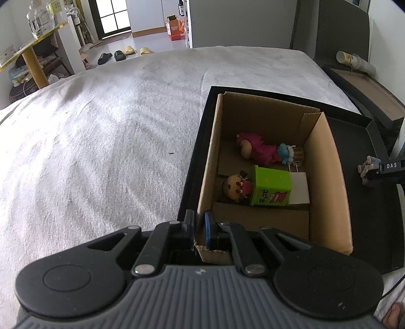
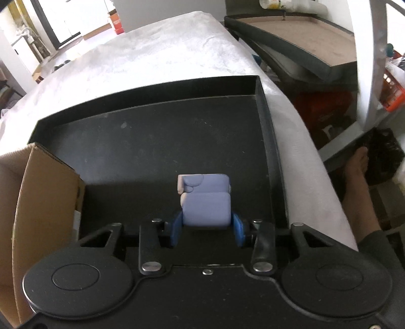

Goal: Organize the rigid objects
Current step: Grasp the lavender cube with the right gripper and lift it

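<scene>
Daylight pours in from the window [image 1: 113,15] at the far end, blown out to near white in both views. The bedsheet [image 1: 101,126] glares pale in the right wrist shot. The cardboard box [image 1: 326,182] interior sits in soft shadow. Heavy fisheye bending at the edges, dark corners, slightly soft detail overall.

box [image 1: 326,177] on tray [image 1: 367,215], left part | two figures [image 1: 255,187] in box | tray on bed [image 1: 101,151]
</scene>
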`<state>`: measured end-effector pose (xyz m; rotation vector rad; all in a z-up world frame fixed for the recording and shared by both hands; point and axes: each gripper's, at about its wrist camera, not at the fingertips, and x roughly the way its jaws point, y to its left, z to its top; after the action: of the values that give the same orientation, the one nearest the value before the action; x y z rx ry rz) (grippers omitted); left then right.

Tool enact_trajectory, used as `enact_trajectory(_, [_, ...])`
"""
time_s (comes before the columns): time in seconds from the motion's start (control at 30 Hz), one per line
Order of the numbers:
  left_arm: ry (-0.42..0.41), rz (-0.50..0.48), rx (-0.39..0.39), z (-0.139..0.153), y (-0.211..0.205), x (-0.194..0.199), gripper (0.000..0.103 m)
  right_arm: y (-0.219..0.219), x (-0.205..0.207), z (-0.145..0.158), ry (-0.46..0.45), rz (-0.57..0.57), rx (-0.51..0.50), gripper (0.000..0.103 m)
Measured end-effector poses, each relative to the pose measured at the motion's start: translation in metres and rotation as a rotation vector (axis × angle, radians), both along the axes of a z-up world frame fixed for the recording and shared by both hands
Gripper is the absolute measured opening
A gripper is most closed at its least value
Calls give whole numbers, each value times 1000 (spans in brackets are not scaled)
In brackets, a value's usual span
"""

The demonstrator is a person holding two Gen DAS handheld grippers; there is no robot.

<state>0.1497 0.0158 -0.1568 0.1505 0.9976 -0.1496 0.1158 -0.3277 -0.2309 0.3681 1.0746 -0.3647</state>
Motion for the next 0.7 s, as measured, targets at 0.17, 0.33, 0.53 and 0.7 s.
enact_trajectory(0.17, [-4, 2, -3, -1, 1, -1, 7, 3, -15, 5, -6, -1, 16, 38])
enact_trajectory(0.33, [-5, 6, -10, 0, 2, -1, 7, 4, -29, 11, -17, -21, 24, 38])
enact_trajectory(0.53, [-7, 2, -19, 0, 2, -1, 7, 12, -40, 21, -38, -17, 23, 38])
enact_trajectory(0.7, [-6, 1, -29, 1, 3, -2, 7, 15, -45, 27, -50, -21, 22, 38])
